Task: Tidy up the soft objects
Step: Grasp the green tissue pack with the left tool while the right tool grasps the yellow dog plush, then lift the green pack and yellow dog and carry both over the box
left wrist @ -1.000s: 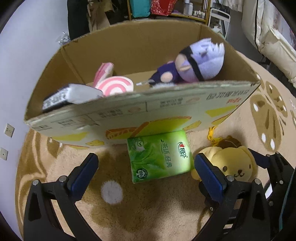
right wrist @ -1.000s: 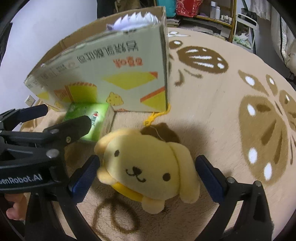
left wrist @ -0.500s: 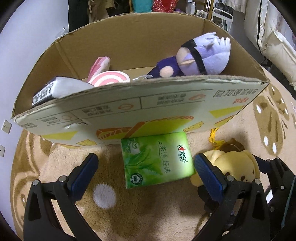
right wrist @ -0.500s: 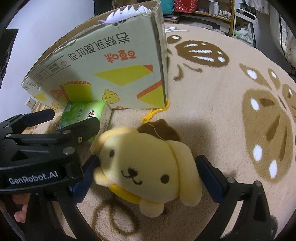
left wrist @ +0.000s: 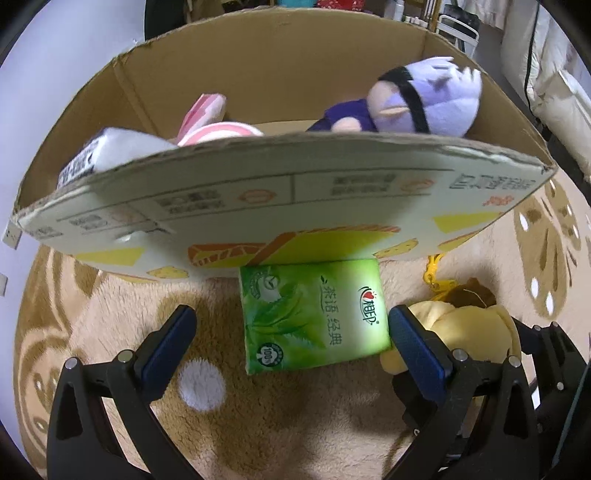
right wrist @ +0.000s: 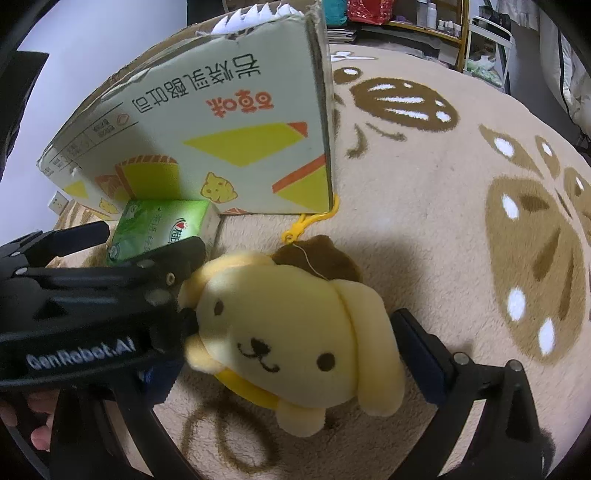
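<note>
A green tissue pack (left wrist: 314, 317) lies on the rug against the front of the cardboard box (left wrist: 280, 206). My left gripper (left wrist: 291, 343) is open and straddles the pack, its right finger next to the pack's edge. A yellow dog plush (right wrist: 295, 332) lies on the rug right of the pack; it also shows in the left wrist view (left wrist: 465, 325). My right gripper (right wrist: 288, 354) is open with the plush between its fingers. The left gripper's body (right wrist: 85, 310) hides my right gripper's left finger. Inside the box lie a purple-haired doll (left wrist: 413, 103), a pink swirl plush (left wrist: 214, 125) and a white pack (left wrist: 110, 151).
The beige rug (right wrist: 461, 177) has brown leaf patterns. The green pack shows in the right wrist view (right wrist: 159, 229) beside the box (right wrist: 207, 129). A yellow clip (right wrist: 306, 225) trails from the plush toward the box corner. Shelves (right wrist: 424, 22) stand far back.
Both grippers have moved forward and lower. The pack and the plush now sit deeper between the fingers, and the box looms closer.
</note>
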`<state>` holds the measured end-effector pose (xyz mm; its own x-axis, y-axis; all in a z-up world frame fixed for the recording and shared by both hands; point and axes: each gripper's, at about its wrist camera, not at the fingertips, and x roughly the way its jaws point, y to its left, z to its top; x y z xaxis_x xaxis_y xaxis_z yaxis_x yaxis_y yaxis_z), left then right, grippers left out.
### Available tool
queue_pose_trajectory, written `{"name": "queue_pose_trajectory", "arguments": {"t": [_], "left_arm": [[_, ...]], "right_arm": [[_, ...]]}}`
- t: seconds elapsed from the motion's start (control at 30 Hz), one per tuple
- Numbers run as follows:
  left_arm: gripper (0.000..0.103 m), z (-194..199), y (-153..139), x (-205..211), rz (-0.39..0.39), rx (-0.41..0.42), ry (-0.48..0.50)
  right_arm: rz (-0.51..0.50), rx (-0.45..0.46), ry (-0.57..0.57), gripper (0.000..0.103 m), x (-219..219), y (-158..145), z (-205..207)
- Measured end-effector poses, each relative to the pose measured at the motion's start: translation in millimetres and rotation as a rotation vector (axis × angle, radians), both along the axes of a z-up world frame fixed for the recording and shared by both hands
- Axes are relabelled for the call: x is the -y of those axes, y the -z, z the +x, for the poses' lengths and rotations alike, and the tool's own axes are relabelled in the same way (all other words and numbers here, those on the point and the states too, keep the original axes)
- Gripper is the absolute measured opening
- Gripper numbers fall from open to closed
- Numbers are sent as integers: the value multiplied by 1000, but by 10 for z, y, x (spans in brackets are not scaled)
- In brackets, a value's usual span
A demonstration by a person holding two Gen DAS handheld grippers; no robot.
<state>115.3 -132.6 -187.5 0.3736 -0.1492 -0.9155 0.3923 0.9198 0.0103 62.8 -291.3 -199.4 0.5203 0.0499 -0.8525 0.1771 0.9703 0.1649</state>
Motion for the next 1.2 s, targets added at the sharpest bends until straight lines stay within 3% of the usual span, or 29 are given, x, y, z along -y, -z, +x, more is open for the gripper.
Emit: {"name": "queue_pose_trajectory", "arguments": {"t": [0.33,0.53,0.6,0.7,1.07,1.2], "left_arm": [[101,31,107,80,29,4,-4],[76,59,244,54,32,-42,-25],[75,51,255,54,35,-33,-25],[75,47,247,47,32,-33,-27],[74,0,149,-159,33,-23,-119],[74,11,55,7,30,-7,-132]], "right_arm": [[-54,-12,-21,103,-93,40,35],[-85,-11,-28,103,-164,55,18],[-92,-5,-33,102,-172,40,10],[-88,9,-51,91,-226,13,-11],[-16,33,-44,85,-164,-118,-94],[-18,49,-49,84,-217,-180,-159]]}}
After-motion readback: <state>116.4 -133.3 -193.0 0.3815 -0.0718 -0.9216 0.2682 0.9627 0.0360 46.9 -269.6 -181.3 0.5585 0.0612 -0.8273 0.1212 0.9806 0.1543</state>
